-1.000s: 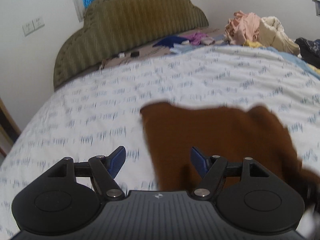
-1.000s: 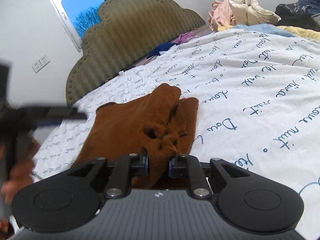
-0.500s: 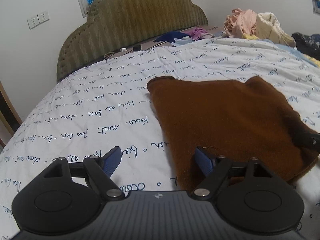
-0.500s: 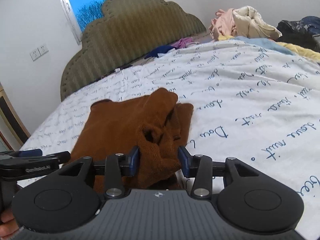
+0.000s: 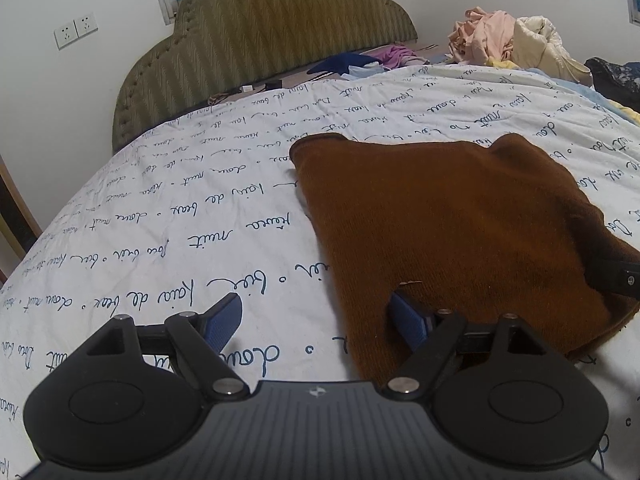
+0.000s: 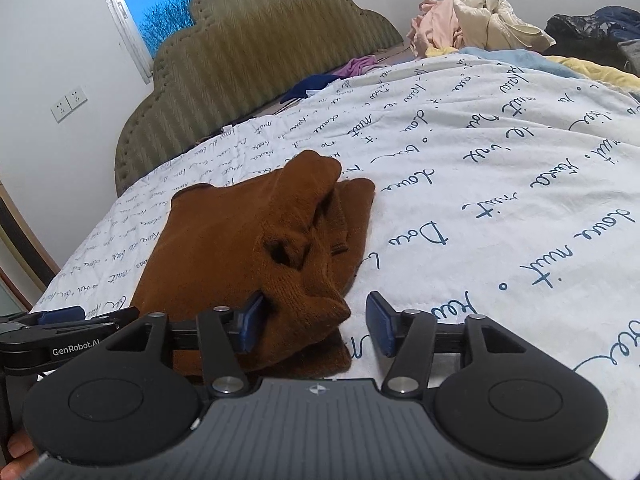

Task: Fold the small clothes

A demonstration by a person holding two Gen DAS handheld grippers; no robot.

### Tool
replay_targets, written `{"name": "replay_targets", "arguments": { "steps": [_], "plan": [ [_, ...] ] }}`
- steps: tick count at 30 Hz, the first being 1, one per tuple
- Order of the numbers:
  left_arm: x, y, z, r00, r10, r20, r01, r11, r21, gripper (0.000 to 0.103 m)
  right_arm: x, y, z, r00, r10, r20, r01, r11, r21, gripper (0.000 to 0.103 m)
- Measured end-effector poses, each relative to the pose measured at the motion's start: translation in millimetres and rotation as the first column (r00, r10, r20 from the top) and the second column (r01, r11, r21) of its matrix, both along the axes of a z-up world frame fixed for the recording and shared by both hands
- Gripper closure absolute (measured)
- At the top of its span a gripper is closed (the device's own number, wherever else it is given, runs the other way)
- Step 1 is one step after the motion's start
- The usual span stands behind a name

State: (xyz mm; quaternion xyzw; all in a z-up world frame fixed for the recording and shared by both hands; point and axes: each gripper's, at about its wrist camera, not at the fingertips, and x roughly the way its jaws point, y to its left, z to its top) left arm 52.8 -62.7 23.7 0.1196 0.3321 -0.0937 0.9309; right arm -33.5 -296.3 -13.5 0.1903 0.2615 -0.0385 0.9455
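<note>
A brown knit garment (image 5: 452, 232) lies spread on the white quilt with blue script (image 5: 200, 216). My left gripper (image 5: 316, 312) is open and low over the garment's near left edge: its right pad is over the cloth, its left pad over the quilt. In the right wrist view, the garment's (image 6: 224, 240) near corner is bunched into a lump (image 6: 316, 300). That lump sits between the jaws of my right gripper (image 6: 316, 320), which are opening. The right pad stands apart from the cloth and the left pad is beside it.
A padded olive headboard (image 5: 260, 28) stands at the far end of the bed. Piled clothes (image 5: 508, 40) lie at the far right, with blue and purple items (image 5: 360, 62) near the headboard. The left gripper (image 6: 80, 318) and a fingertip (image 6: 16, 452) show at the right wrist view's lower left.
The right jaws have opened off the bunched corner they were pinching, and the corner has settled onto the bed. The left gripper came down to the garment's near edge, and the garment now lies flat.
</note>
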Motion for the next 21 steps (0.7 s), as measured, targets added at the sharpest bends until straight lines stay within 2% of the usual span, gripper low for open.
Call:
{"name": "replay_targets", "arguments": {
  "steps": [3,5,6,8,10,11,13,14,15,16,18,21],
  "plan": [
    [2.3,6.5,0.6,0.999,-0.014,-0.031,0.012,0.999,-0.049,0.021,1.1,-2.1,1.2,1.000,0.001,0.000,-0.001,1.000,-0.002,0.035],
    [7.4,18.8,0.4,0.995,-0.037,-0.091,0.024,0.990,-0.141,0.021,3.3,-7.5,0.3,1.000,0.012,-0.005,-0.012,1.000,0.026,0.030],
    [10.8,26.1,-1.4,0.990,-0.053,-0.132,0.026,0.979,-0.202,0.017,4.6,-10.5,-0.9,1.000,0.019,-0.010,-0.019,0.999,0.046,0.028],
    [21.1,43.8,-9.3,0.965,-0.102,-0.242,0.010,0.935,-0.355,0.015,9.4,-16.5,-5.2,0.998,0.052,-0.028,-0.049,0.994,0.101,0.027],
    [26.7,57.0,-18.6,0.941,-0.139,-0.307,-0.024,0.880,-0.475,0.015,14.7,-18.2,-8.2,0.995,0.098,-0.029,-0.093,0.985,0.146,0.027],
    [26.7,59.1,-19.4,0.938,-0.154,-0.311,-0.023,0.866,-0.499,0.015,17.1,-17.1,-8.6,0.993,0.115,-0.029,-0.109,0.982,0.154,0.028],
    [27.6,55.5,-18.7,0.924,-0.209,-0.320,0.008,0.847,-0.531,0.016,23.5,-13.3,-9.6,0.989,0.147,-0.028,-0.139,0.973,0.184,0.041],
    [27.1,53.3,-19.2,0.914,-0.244,-0.325,0.023,0.829,-0.558,0.027,27.6,-11.3,-11.6,0.988,0.153,-0.035,-0.142,0.967,0.209,0.054],
    [27.2,49.5,-20.0,0.900,-0.279,-0.334,0.037,0.814,-0.579,0.059,31.4,-9.5,-13.4,0.987,0.153,-0.040,-0.141,0.964,0.224,0.061],
    [27.6,47.0,-22.3,0.890,-0.288,-0.354,0.035,0.817,-0.575,0.068,34.0,-7.5,-14.9,0.987,0.156,-0.038,-0.143,0.962,0.233,0.065],
    [26.1,46.4,-24.2,0.898,-0.263,-0.351,0.023,0.828,-0.561,0.083,35.5,-6.4,-16.5,0.989,0.145,-0.036,-0.131,0.955,0.265,0.071],
    [24.2,58.7,-17.4,0.916,-0.244,-0.319,0.008,0.806,-0.592,0.089,32.5,-6.1,-15.4,0.990,0.136,-0.031,-0.121,0.948,0.295,0.073]
  ]
}}
